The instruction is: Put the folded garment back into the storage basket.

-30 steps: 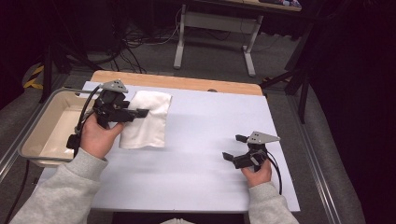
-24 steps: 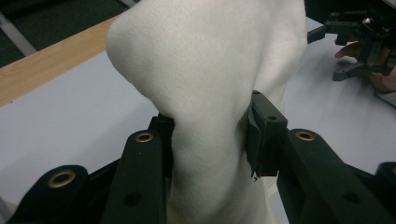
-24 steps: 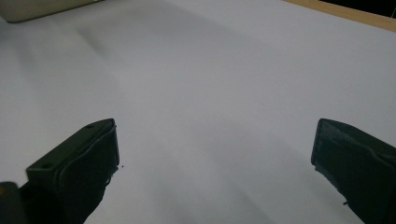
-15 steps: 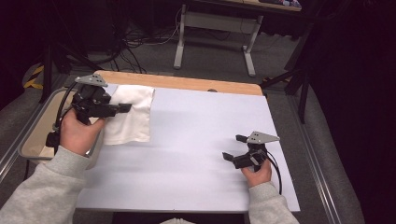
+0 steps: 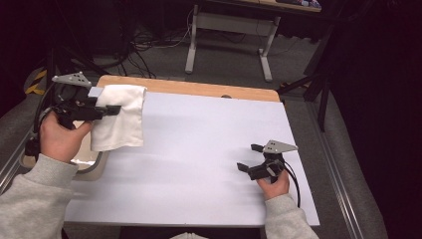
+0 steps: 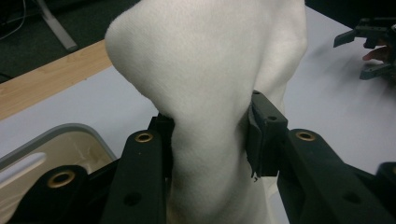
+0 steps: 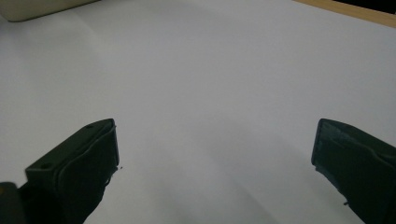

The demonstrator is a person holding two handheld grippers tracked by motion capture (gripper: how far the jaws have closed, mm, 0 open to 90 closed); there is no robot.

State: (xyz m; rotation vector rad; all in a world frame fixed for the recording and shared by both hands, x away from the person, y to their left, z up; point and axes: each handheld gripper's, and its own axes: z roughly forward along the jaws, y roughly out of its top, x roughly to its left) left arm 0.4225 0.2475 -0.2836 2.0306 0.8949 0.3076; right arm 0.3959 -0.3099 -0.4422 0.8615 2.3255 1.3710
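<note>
White covering spreads across the tabletop (image 5: pixel 199 149), bare through its whole middle, with a wooden strip along the far edge. At the left edge sits a beige tray (image 5: pixel 94 162), partly under the left hand. Above that corner hangs the white cloth (image 5: pixel 122 119), lifted clear and drooping, pinched between the jaws of the left tool (image 5: pixel 107 110). Well apart, near the right front edge, the right tool (image 5: pixel 251 158) rests low with its jaws spread on nothing.
</note>
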